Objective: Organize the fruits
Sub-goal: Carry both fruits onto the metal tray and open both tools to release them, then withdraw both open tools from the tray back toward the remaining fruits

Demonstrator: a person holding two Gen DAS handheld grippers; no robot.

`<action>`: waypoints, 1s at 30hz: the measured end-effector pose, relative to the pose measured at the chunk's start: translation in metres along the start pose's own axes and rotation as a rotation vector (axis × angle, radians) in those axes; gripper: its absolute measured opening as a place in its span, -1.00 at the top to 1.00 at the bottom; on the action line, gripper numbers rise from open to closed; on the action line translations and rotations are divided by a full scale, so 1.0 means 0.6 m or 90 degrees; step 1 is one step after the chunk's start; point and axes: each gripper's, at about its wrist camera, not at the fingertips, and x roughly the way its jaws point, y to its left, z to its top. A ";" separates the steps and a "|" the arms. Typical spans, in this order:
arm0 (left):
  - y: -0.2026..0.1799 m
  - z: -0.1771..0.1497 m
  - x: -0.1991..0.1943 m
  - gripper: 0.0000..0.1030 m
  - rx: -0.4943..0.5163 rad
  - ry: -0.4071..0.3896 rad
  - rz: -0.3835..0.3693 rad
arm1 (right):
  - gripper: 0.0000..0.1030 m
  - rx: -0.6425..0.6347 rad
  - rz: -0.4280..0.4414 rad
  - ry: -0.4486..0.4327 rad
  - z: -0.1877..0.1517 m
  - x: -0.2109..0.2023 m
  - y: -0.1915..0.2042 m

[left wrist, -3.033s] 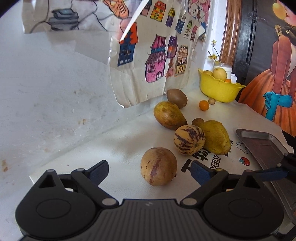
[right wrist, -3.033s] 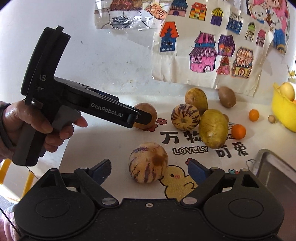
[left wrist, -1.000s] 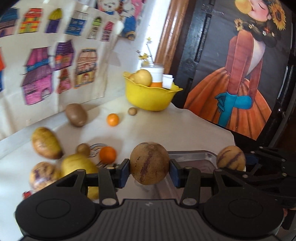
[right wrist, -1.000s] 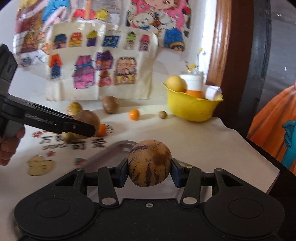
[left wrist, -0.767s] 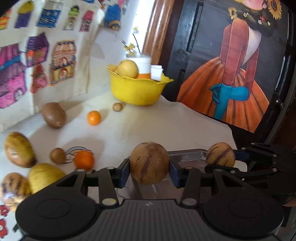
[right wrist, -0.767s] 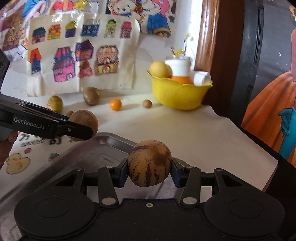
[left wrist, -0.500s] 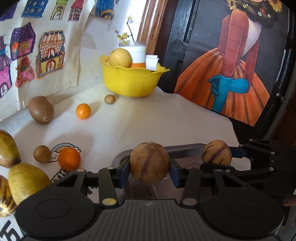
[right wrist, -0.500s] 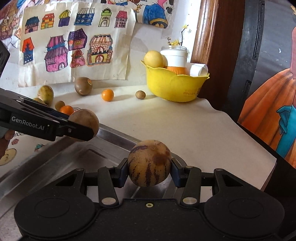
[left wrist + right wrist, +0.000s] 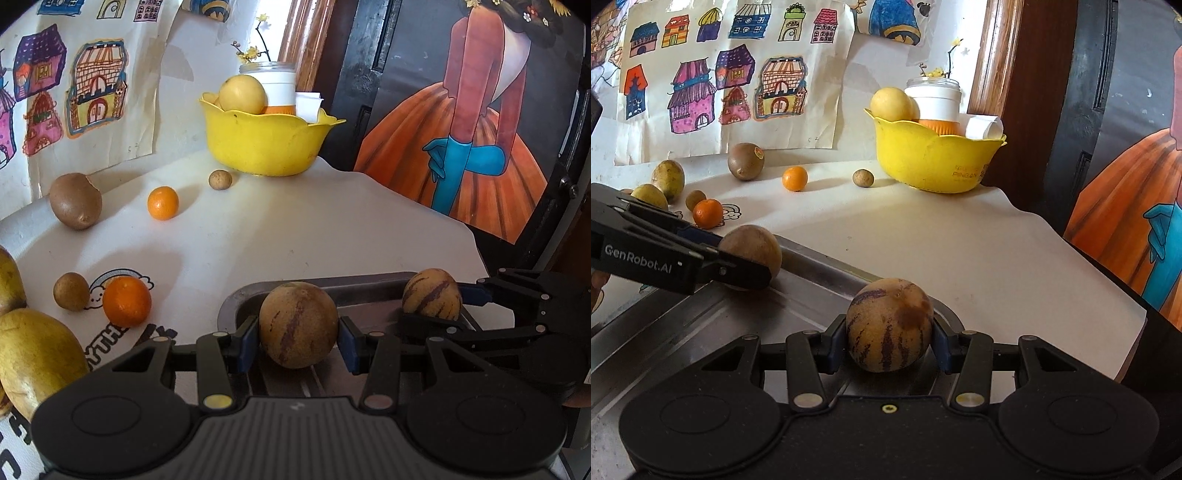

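My left gripper [image 9: 298, 341] is shut on a round brown melon [image 9: 295, 321] with faint purple streaks, held just over the near-left corner of a metal tray [image 9: 332, 282]. My right gripper [image 9: 889, 345] is shut on a yellow melon with purple stripes [image 9: 889, 325], low over the tray [image 9: 683, 332] near its far rim. The left wrist view shows the striped melon [image 9: 432, 293] at the right, between the right gripper's fingers. In the right wrist view the brown melon [image 9: 753, 249] sits at the left, between the left gripper's fingers. I cannot tell whether either melon touches the tray floor.
On the white table behind the tray lie two oranges [image 9: 126, 301] [image 9: 163, 203], a kiwi [image 9: 75, 201], two small brown fruits [image 9: 220, 180] [image 9: 71, 290] and yellow mangoes [image 9: 33, 358]. A yellow bowl [image 9: 258, 144] with fruit and jars stands at the back. The table edge [image 9: 1100, 273] runs close on the right.
Three seconds ago both melons lay on the table between open jaws. Since a second ago both grippers have sunk toward the tray with the melons held.
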 end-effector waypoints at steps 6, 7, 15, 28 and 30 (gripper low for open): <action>-0.001 0.000 0.000 -0.02 -0.006 0.009 -0.005 | -0.06 -0.003 -0.006 -0.011 -0.004 -0.007 0.002; -0.001 0.000 -0.002 -0.10 -0.005 0.006 -0.005 | -0.09 -0.007 -0.007 -0.013 -0.005 -0.010 0.004; -0.007 -0.001 -0.049 -0.54 -0.011 -0.041 0.015 | -0.41 0.003 -0.016 -0.038 -0.014 -0.056 0.011; -0.005 -0.045 -0.173 -0.99 -0.023 -0.096 0.058 | -0.90 0.041 -0.014 -0.088 -0.011 -0.164 0.057; -0.001 -0.058 -0.193 -0.99 -0.032 -0.103 0.065 | -0.95 0.042 -0.011 -0.090 -0.012 -0.179 0.069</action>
